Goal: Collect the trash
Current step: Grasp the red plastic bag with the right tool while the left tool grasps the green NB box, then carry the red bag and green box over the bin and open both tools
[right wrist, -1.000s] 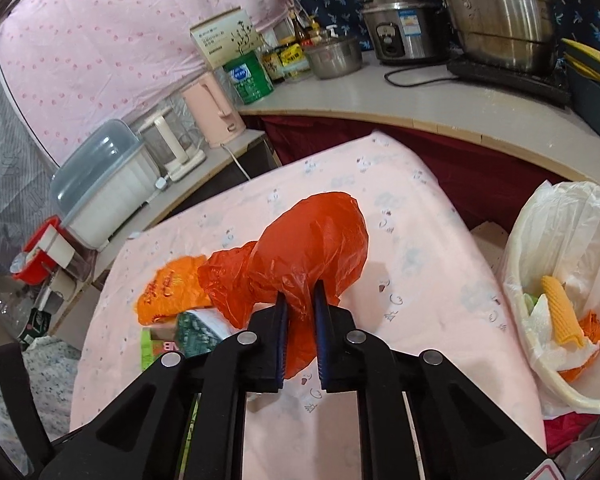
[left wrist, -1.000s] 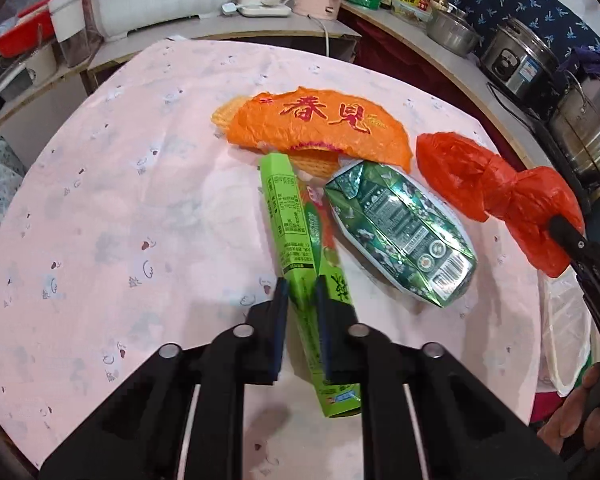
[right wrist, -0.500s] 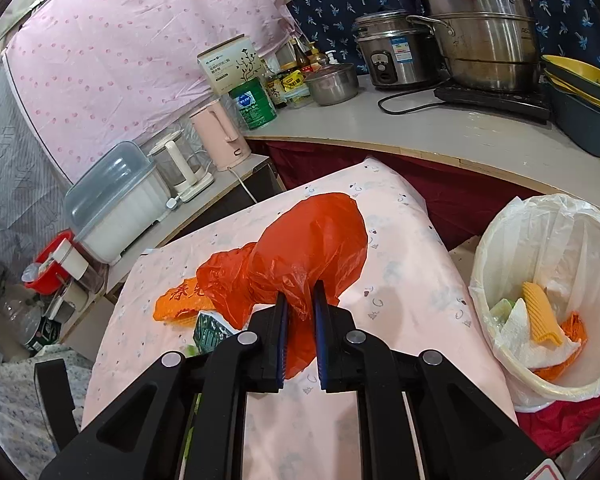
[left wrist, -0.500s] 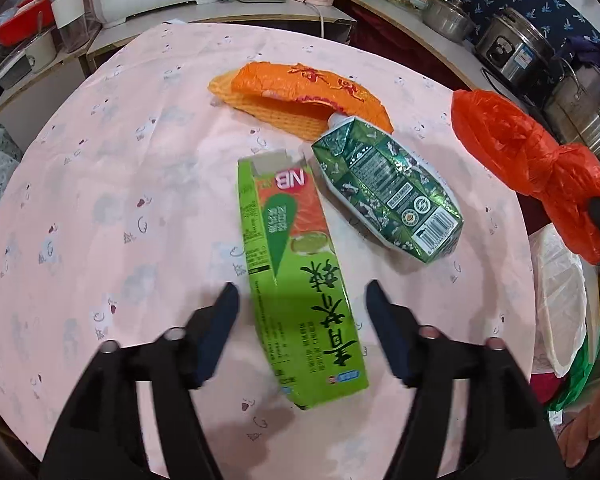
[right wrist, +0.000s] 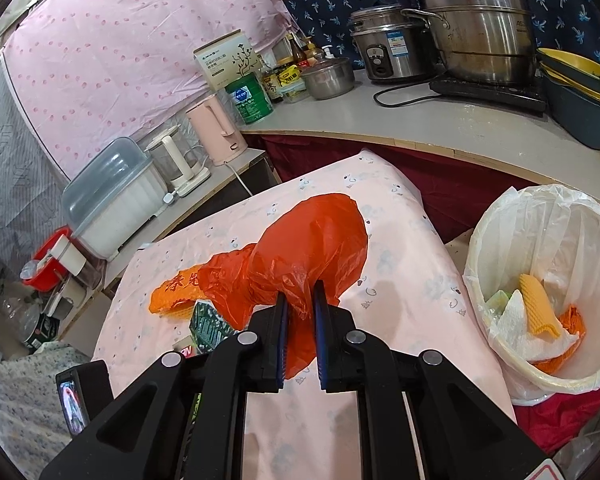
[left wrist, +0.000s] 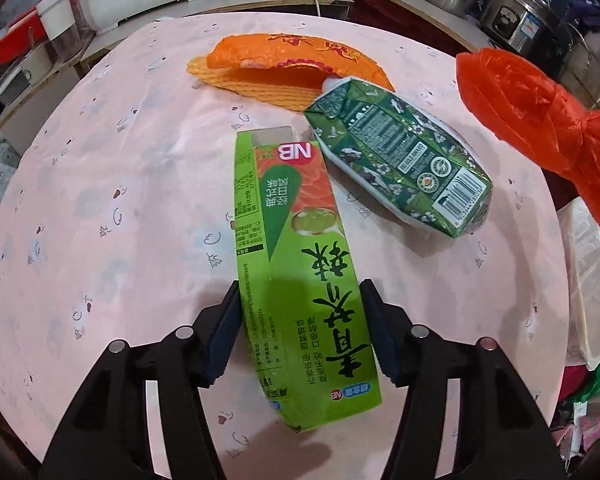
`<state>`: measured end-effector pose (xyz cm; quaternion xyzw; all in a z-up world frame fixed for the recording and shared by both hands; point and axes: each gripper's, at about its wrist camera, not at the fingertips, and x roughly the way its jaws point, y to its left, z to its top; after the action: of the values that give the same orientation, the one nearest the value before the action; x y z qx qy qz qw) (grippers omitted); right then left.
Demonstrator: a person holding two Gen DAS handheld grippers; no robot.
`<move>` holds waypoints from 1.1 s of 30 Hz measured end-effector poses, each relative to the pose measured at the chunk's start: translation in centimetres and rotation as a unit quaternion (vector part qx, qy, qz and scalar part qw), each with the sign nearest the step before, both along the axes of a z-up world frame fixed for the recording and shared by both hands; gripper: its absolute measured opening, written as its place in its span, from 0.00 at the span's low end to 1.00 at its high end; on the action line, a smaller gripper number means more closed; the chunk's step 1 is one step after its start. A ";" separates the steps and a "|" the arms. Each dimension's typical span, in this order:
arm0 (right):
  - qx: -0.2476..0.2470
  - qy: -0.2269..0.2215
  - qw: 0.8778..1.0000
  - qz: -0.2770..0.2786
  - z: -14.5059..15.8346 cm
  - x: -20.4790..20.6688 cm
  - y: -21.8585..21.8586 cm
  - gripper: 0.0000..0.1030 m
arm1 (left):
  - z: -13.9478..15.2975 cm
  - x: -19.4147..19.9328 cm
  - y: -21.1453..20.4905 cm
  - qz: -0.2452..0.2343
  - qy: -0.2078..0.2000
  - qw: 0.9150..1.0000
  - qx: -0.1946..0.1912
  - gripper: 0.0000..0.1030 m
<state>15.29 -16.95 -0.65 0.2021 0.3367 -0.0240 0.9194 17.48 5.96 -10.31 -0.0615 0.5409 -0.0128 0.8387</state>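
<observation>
1. The left gripper (left wrist: 300, 328) is spread wide around the near end of a light green box (left wrist: 296, 248); the pads are seen right at the box's long sides, but whether they press on it cannot be told.
2. The light green box is laid flat on the round table (left wrist: 100, 200), its far end pointed toward the table's middle.
3. A dark green carton (left wrist: 396, 160) is laid on its side just beside the box, toward the table's right edge.
4. An orange wrapper (left wrist: 296, 60) is laid beyond both, nearer the far edge, touching the carton's top end.
5. The right gripper (right wrist: 300, 332) is clamped almost fully together on a crumpled red plastic bag (right wrist: 300, 256), which is held up above the table.
6. A white-lined trash bin (right wrist: 548, 280) is stood off the table's right edge; paper and orange and yellow scraps are seen inside it.
</observation>
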 end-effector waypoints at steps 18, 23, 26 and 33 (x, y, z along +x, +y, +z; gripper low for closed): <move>0.002 -0.049 0.999 -0.009 3.8 -2.4 -1.0 0.11 | 8.2 -2.7 -0.4 -0.018 -0.089 0.996 -0.024 0.13; 0.000 -0.057 0.998 -0.015 4.5 -3.4 -1.7 0.11 | 8.4 -3.5 -0.9 -0.034 -0.092 0.995 -0.031 0.13; -0.003 -0.060 0.998 -0.016 4.7 -4.2 -2.0 0.11 | 8.9 -4.3 -0.9 -0.048 -0.097 0.994 -0.033 0.13; -0.008 -0.076 0.996 -0.035 5.9 -5.8 -3.6 0.11 | 12.1 -6.2 -2.4 -0.092 -0.134 0.986 -0.037 0.13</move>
<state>9.52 -20.57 5.25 0.2078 0.2586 -0.0435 0.9424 11.29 3.60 1.76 -0.0401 0.4264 -0.1177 0.8960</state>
